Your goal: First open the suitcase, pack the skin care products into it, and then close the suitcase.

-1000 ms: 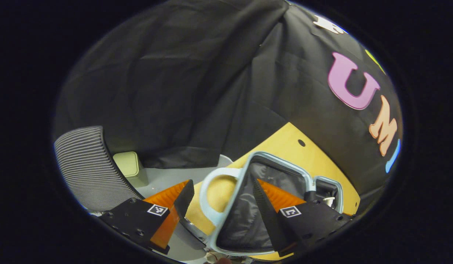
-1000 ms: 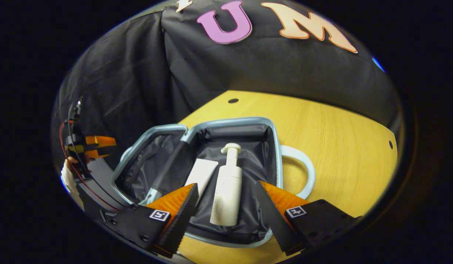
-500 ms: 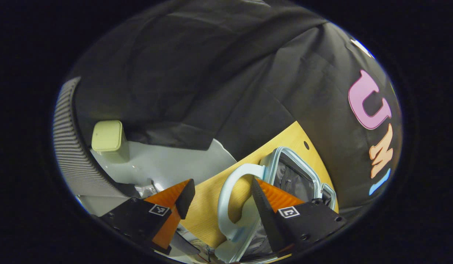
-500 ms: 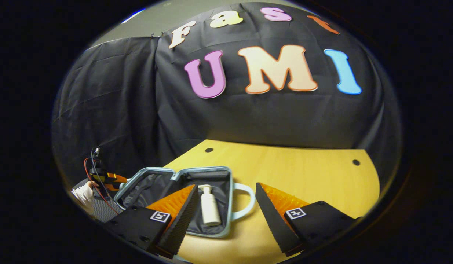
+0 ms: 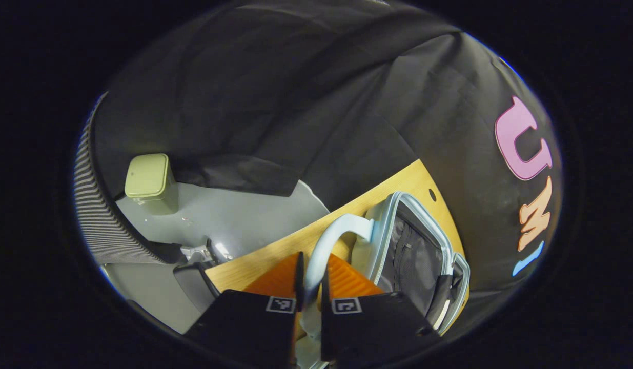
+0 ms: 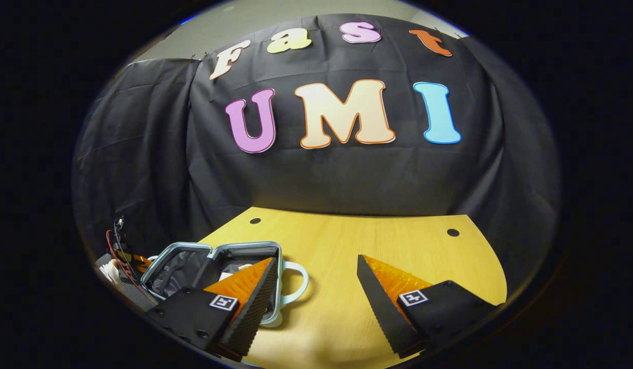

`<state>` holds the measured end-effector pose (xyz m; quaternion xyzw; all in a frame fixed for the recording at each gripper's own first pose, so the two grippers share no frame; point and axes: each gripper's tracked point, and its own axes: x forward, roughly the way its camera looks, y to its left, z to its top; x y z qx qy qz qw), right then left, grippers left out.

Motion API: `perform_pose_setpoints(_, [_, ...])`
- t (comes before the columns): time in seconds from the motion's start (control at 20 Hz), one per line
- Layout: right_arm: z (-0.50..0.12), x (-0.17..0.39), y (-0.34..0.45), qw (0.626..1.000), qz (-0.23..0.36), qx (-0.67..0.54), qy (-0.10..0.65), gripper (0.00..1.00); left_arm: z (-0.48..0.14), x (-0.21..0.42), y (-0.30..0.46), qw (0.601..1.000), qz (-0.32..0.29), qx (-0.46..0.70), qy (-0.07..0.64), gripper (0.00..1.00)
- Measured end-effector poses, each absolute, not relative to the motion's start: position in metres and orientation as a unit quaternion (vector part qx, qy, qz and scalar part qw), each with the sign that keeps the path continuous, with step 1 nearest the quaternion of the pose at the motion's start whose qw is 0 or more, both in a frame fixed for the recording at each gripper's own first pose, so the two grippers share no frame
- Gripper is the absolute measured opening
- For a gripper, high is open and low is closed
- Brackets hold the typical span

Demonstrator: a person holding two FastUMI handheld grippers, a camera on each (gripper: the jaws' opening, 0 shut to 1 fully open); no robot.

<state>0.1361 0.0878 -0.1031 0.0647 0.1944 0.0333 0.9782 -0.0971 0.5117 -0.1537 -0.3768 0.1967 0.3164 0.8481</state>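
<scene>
I have my left tongs point(image 5: 310, 279) clamped on one pale handle point(image 5: 330, 241) of the single suitcase point(image 6: 213, 264), which lies open on the table point(image 6: 367, 256) with two halves spread. My right tongs point(image 6: 316, 289) hang apart above bare wood, beside its other handle point(image 6: 297, 282).

Bare table point(image 6: 398, 246) spreads wide ahead of the right gripper point(image 6: 316, 287); the open suitcase point(image 6: 213, 256) crowds its near-left corner.

Left gripper view sits close at the suitcase point(image 5: 413, 246); right gripper view faces it from farther back.
</scene>
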Motion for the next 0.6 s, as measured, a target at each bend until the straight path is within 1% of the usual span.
perform_pose_setpoints(0.05, [-0.103,0.136,0.085,0.978,0.031,0.067,0.194,0.94,-0.151,-0.1,0.505,0.85,0.317,-0.369,0.203,0.1])
perform_pose_setpoints(0.1, [-0.105,0.136,0.084,0.978,0.03,0.07,0.194,0.98,-0.142,-0.101,0.502,0.854,0.319,-0.356,0.206,0.07])
perform_pose_setpoints(0.25, [-0.099,0.137,0.081,0.98,0.029,0.068,0.185,0.98,-0.082,-0.096,0.488,0.875,0.31,-0.324,0.181,0.04])
perform_pose_setpoints(0.35, [-0.097,0.134,0.078,0.981,0.03,0.07,0.176,0.98,-0.03,-0.086,0.461,0.891,0.286,-0.311,0.165,0.03])
perform_pose_setpoints(0.5, [-0.096,0.13,0.07,0.982,0.028,0.086,0.165,0.98,0.039,-0.063,0.411,0.927,0.24,-0.249,0.143,0.03])
perform_pose_setpoints(0.55, [-0.094,0.129,0.065,0.982,0.025,0.091,0.162,0.98,0.056,-0.052,0.391,0.936,0.227,-0.231,0.141,0.0])
perform_pose_setpoints(0.6, [-0.093,0.129,0.056,0.983,0.018,0.094,0.16,0.98,0.069,-0.041,0.369,0.942,0.215,-0.215,0.141,0.02])
